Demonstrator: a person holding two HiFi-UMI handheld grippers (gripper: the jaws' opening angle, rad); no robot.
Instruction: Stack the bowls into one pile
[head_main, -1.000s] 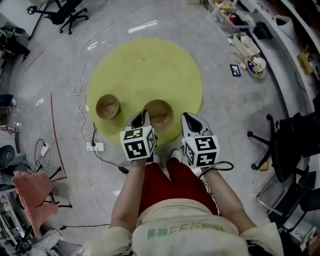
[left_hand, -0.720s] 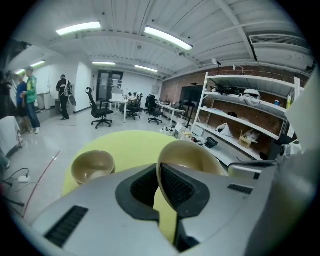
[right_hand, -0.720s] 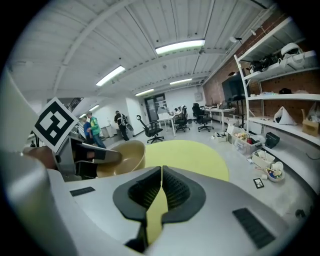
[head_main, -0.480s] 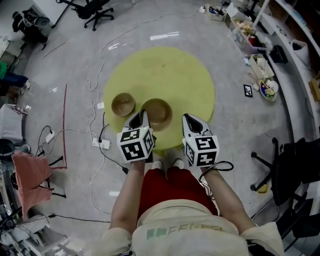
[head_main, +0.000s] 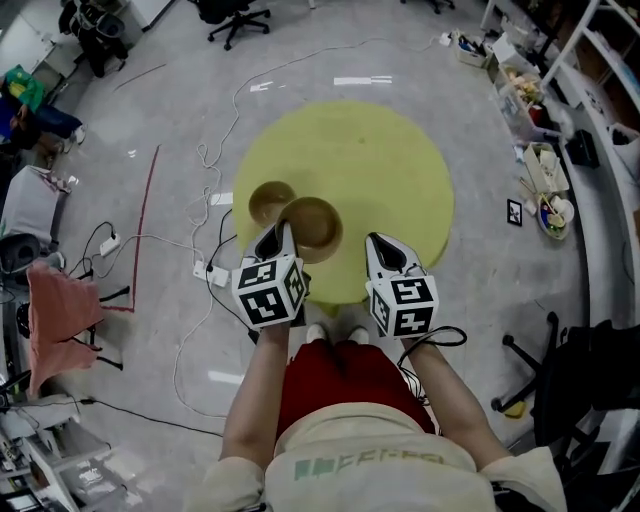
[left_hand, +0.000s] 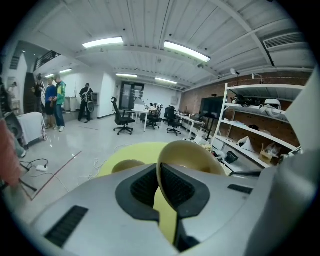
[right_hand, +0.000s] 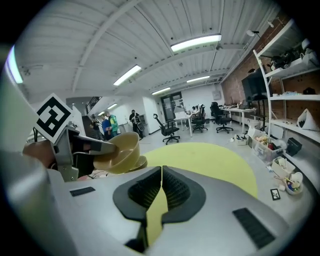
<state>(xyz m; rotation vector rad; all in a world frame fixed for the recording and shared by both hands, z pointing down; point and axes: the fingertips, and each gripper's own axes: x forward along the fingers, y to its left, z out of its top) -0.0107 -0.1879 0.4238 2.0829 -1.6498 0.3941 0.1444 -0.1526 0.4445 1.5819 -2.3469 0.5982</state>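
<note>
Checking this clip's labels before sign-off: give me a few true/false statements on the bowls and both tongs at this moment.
1. The left tongs grip a bowl by its rim. True.
2. The right tongs hold a bowl as well. False: they are shut on nothing.
3. A second bowl rests on the round yellow table. True.
4. Three bowls are in view. False: only two show.
</note>
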